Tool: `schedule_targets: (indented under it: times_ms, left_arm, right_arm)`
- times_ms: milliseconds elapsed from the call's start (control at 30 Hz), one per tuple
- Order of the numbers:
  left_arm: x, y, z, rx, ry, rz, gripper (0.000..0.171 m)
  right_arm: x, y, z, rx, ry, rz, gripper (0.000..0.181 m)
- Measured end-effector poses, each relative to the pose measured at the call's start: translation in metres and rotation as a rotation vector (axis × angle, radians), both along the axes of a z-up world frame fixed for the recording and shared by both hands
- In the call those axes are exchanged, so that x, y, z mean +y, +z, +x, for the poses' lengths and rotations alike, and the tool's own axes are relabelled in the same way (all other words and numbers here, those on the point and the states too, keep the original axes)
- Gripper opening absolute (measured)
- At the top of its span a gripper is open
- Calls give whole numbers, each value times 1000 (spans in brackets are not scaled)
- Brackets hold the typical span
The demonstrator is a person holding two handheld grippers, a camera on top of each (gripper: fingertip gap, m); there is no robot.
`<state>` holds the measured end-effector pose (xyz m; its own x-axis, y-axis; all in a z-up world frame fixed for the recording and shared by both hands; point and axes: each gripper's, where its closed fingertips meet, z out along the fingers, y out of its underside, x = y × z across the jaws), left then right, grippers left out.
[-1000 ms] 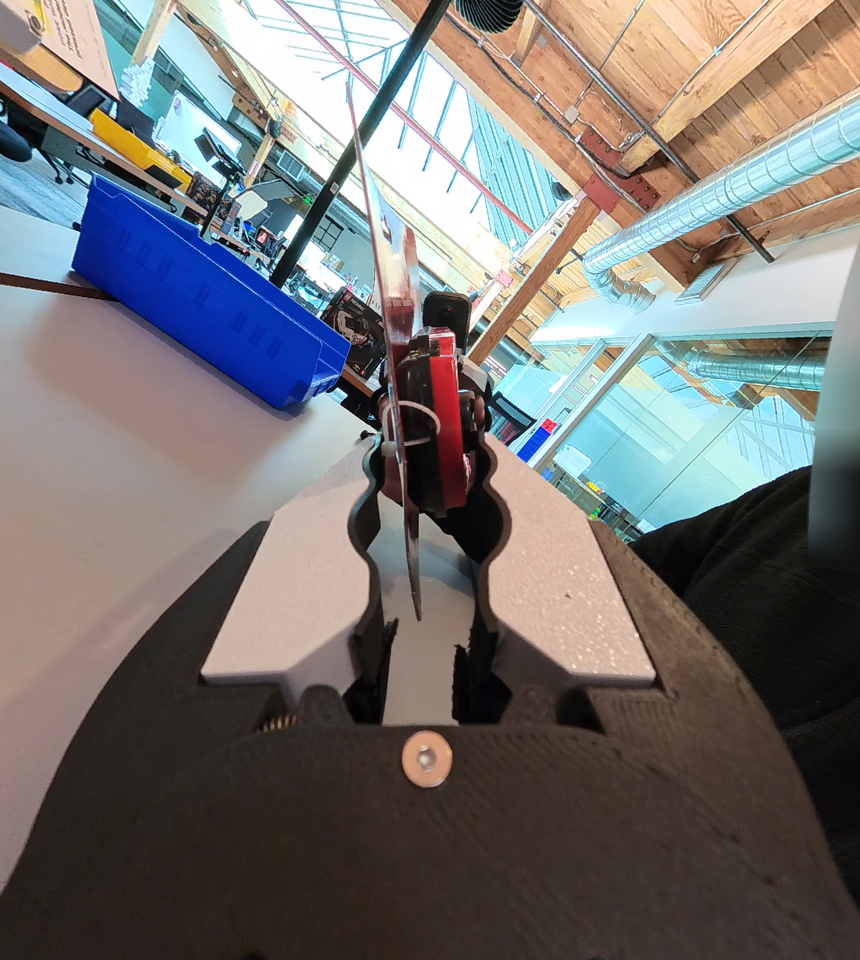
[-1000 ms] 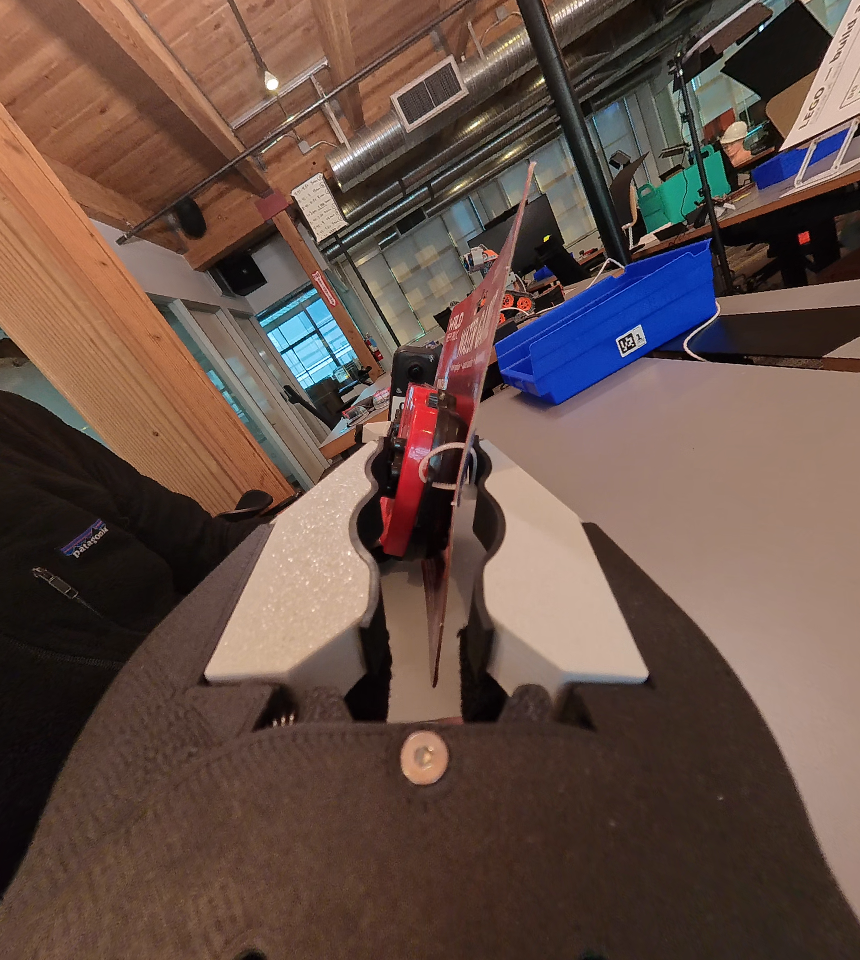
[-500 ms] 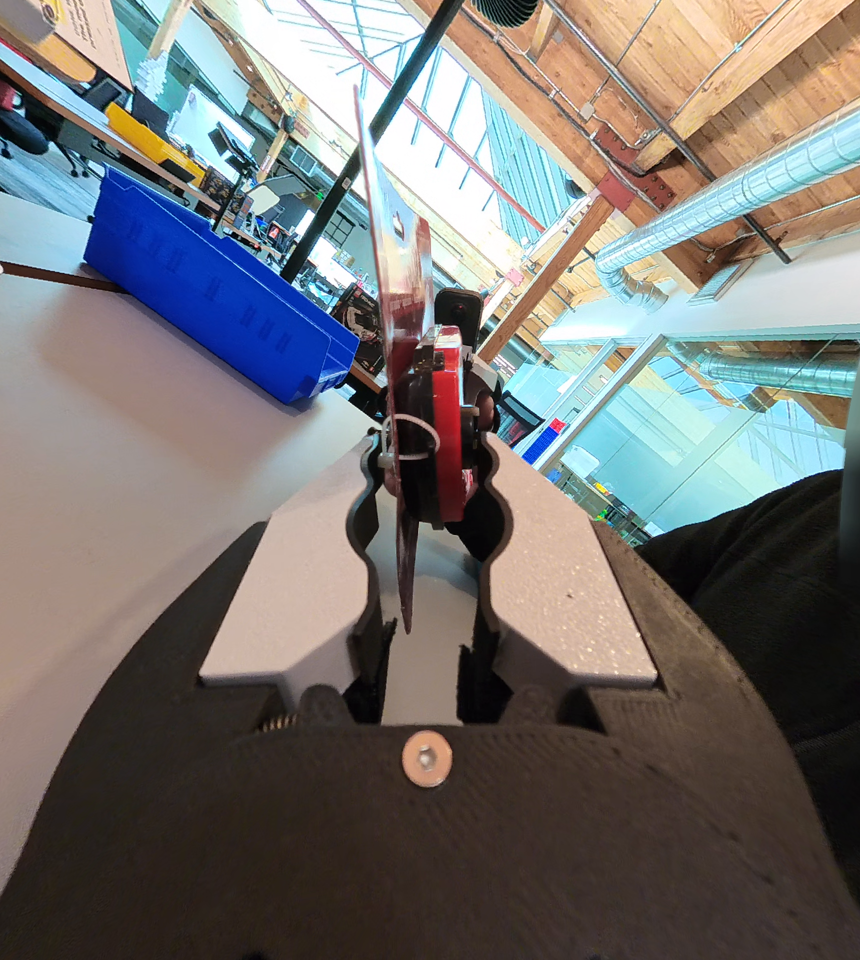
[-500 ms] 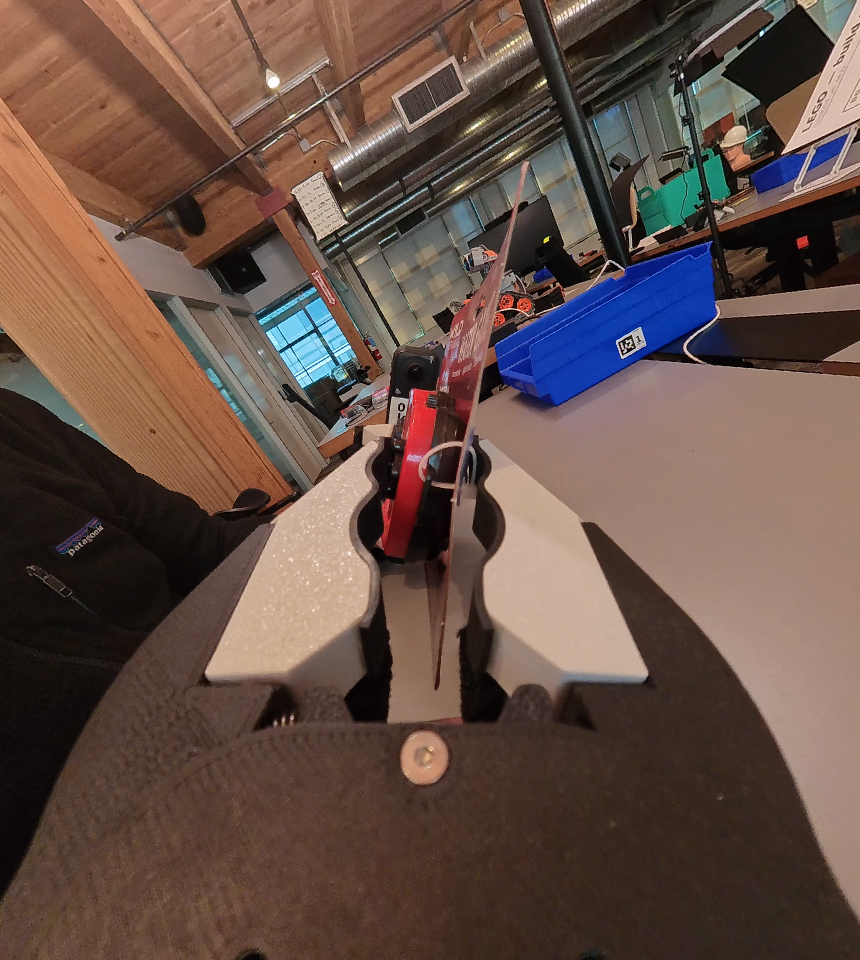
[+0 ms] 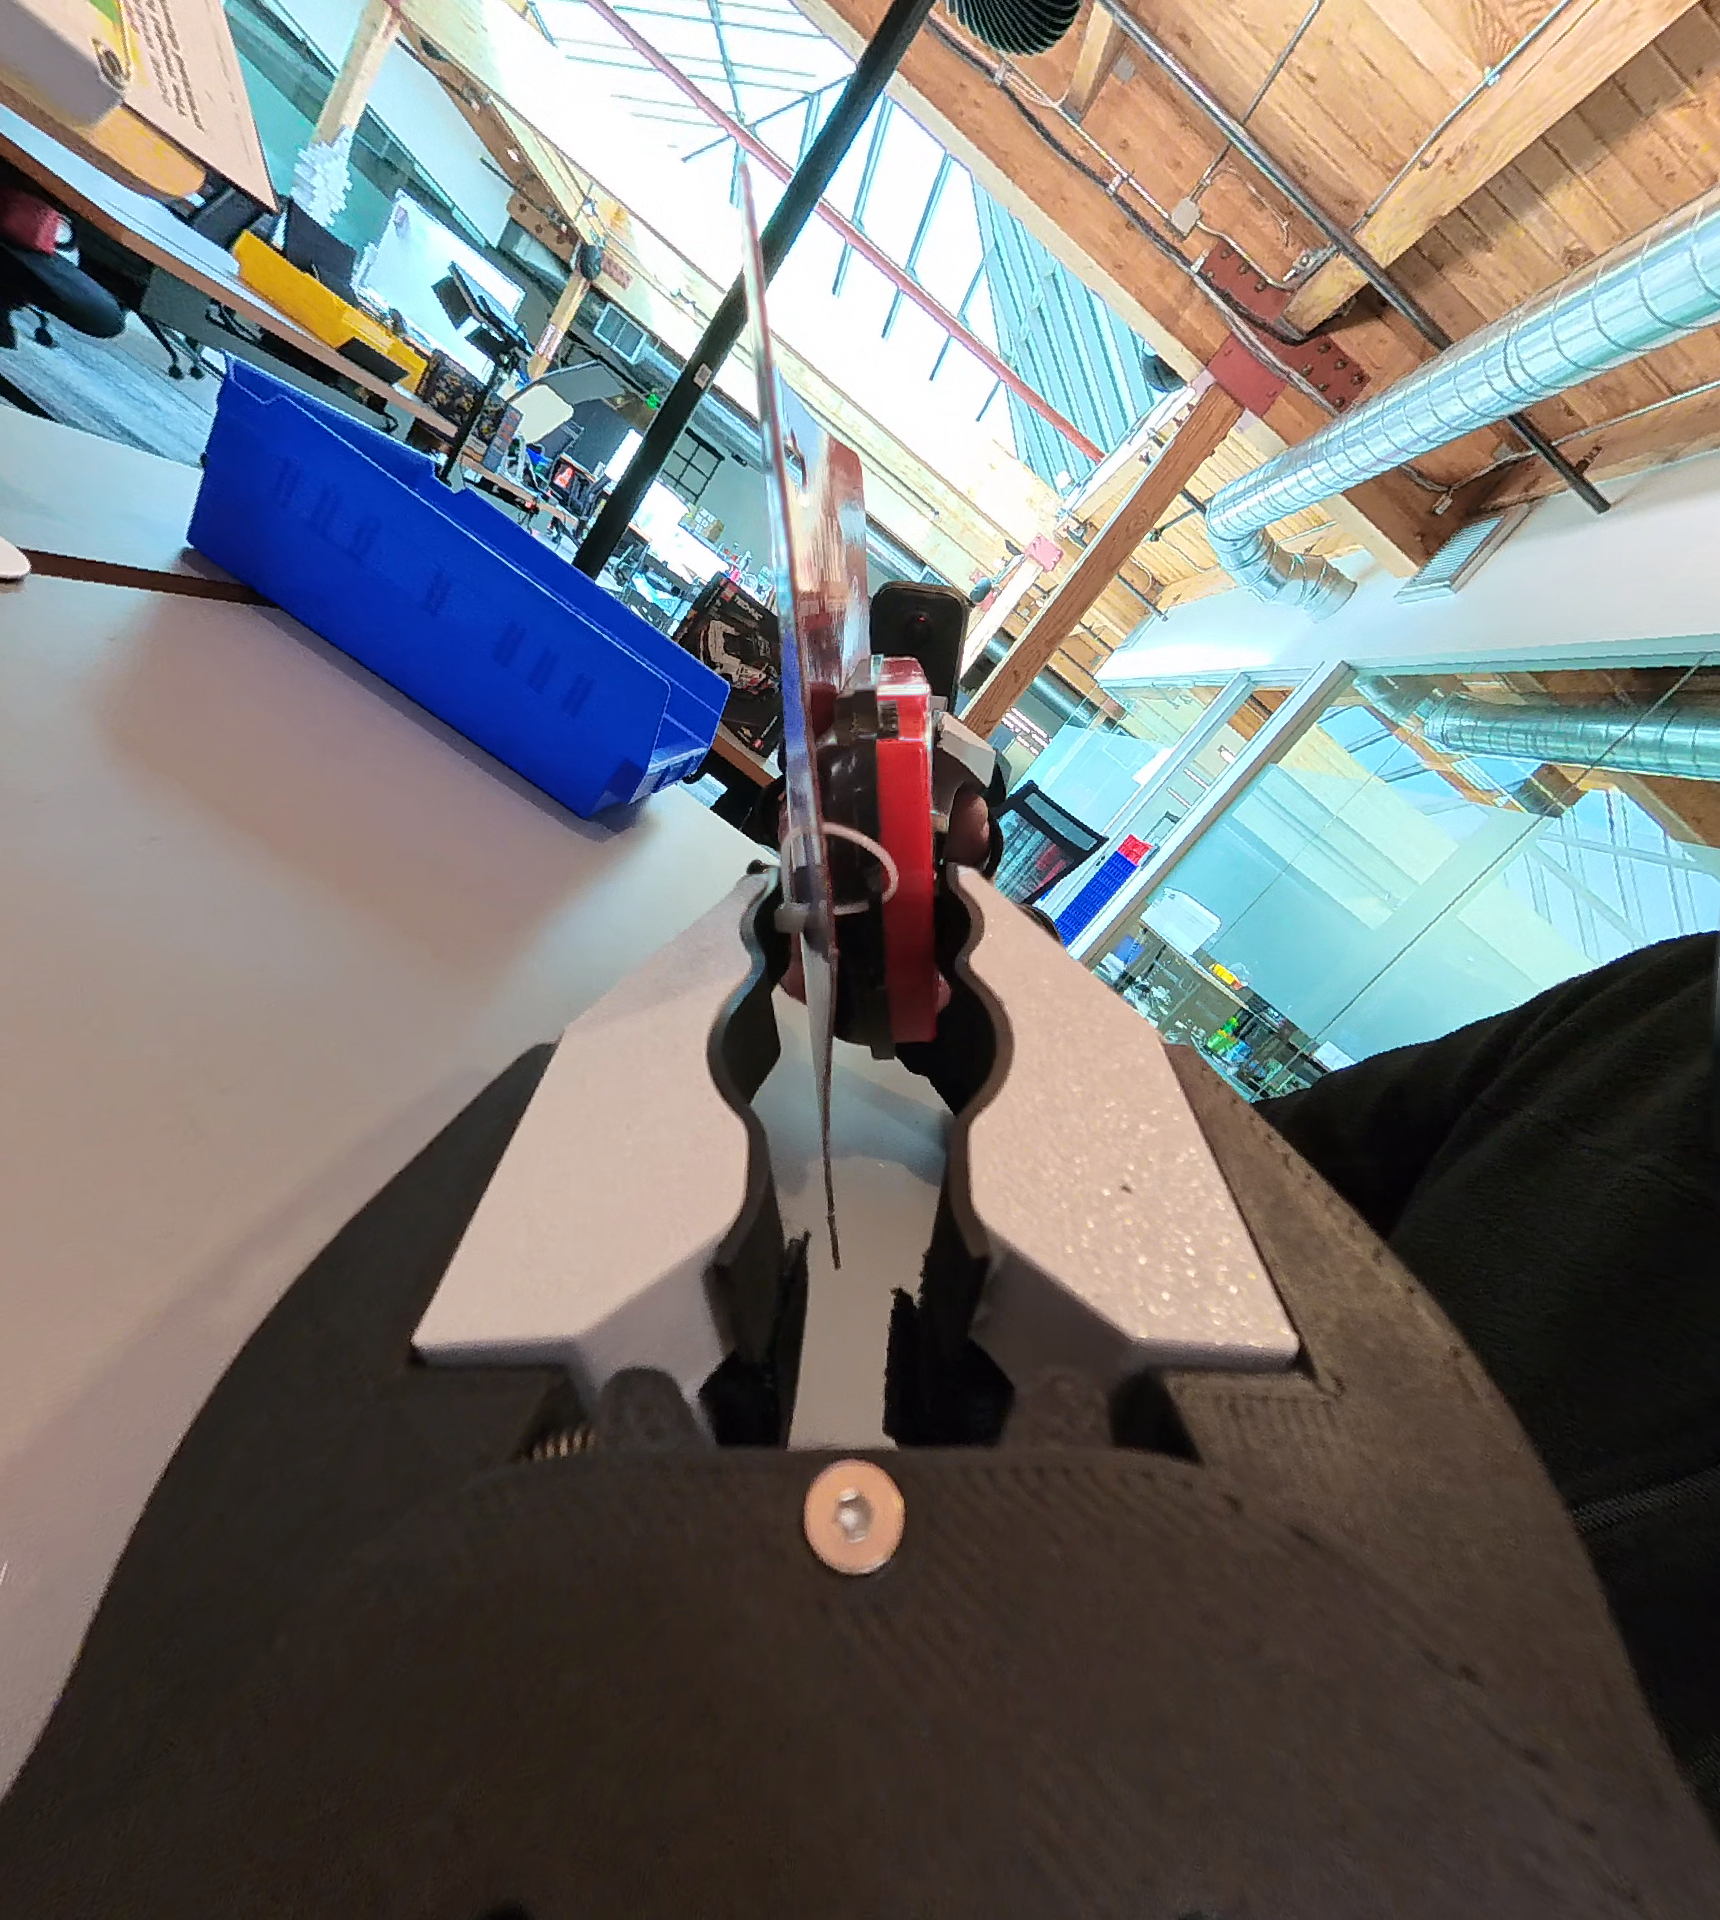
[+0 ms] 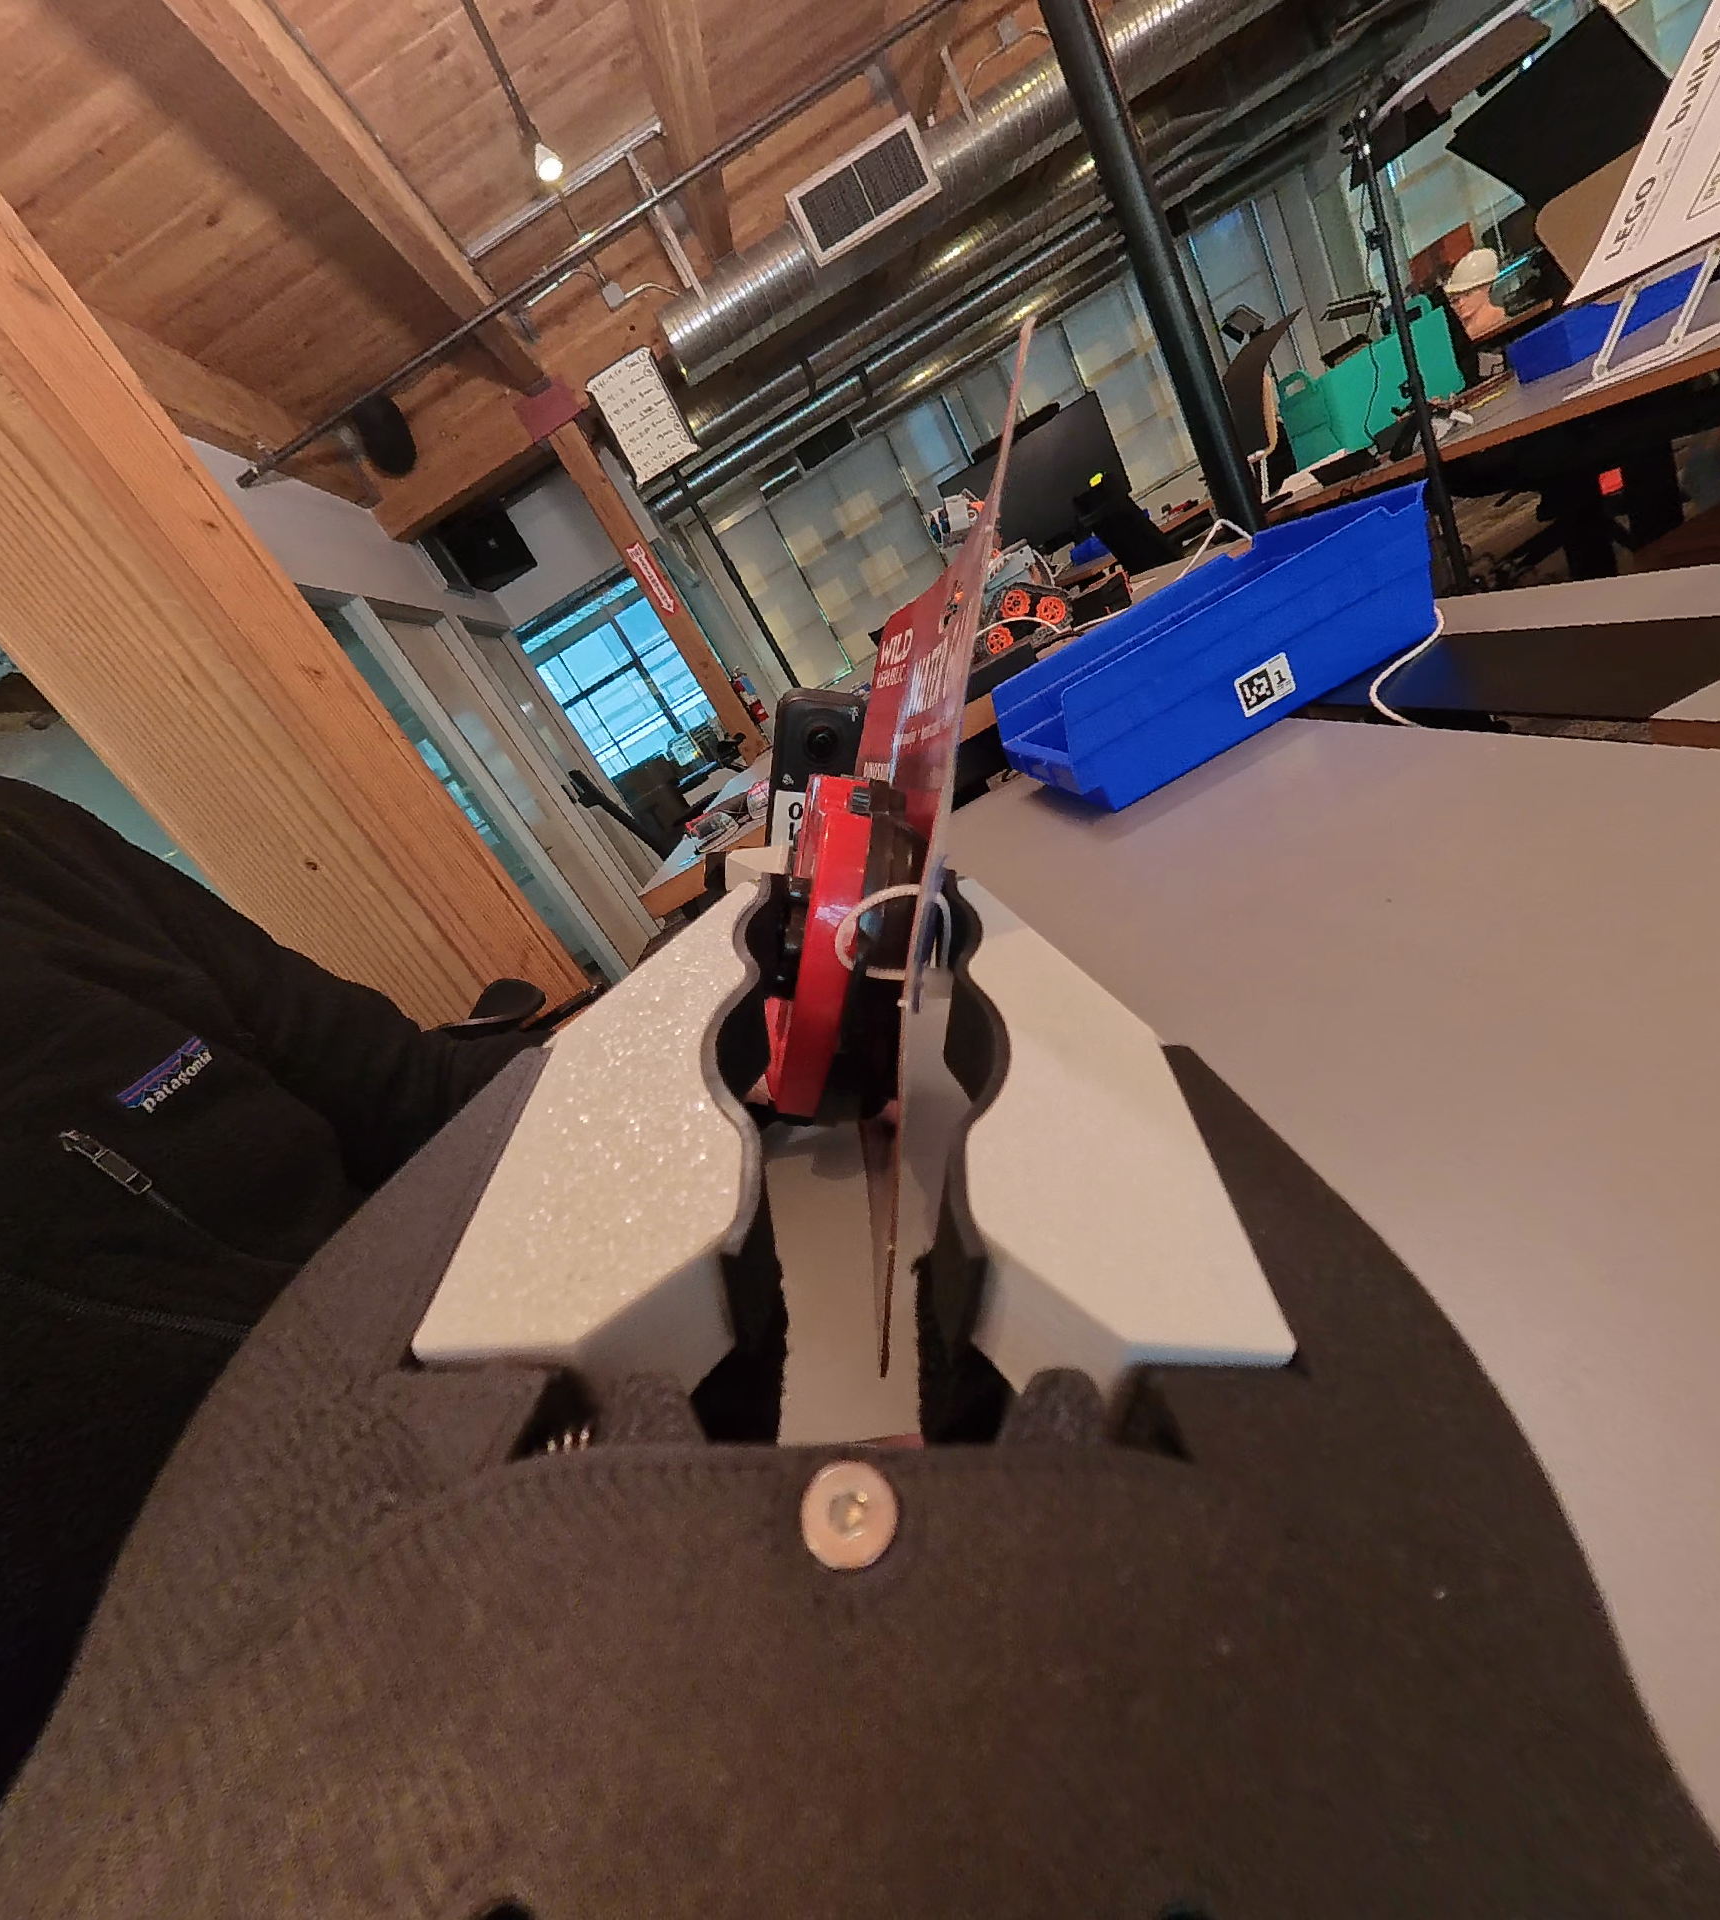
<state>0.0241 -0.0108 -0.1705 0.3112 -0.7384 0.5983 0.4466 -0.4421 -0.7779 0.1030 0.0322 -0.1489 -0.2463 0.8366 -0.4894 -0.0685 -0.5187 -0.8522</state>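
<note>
Little has moved since the earlier frames: we note only a slight tilt of view. Left gripper (image 5: 851,956) and right gripper (image 6: 851,987) each clench opposite ends of one red toy (image 5: 903,883) zip-tied to a red backing card (image 6: 923,727), held edge-on above the grey table (image 5: 212,935). Blue bin (image 6: 1230,665) sits well apart.

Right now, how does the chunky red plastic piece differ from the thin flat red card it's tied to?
The chunky red plastic piece is thick and short; the thin flat red card is sheet-thin and extends well above and below it. The piece has black parts; the card carries print. Both are red, joined by a white tie, and sit edge-on inside the left gripper and the right gripper.
</note>
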Motion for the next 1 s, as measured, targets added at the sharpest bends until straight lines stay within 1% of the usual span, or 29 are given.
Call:
schedule_targets:
  times_ms: [133,500,633,833,1000]
  left_arm:
    - [0,0,1,0,3,-3,25]
    - [2,2,0,-30,10,-8,33]
    - [-1,3,2,-22,-4,4,30]
    - [1,3,-1,-36,10,6,29]
    - [-1,9,-2,-56,22,29,26]
  right_arm:
    - [1,0,1,0,-2,-3,28]
    - [0,-1,0,-1,-3,5,28]
    - [0,0,0,1,1,4,29]
    - [0,-4,-2,-22,-8,5,31]
    - [0,-6,-4,-32,-8,5,34]
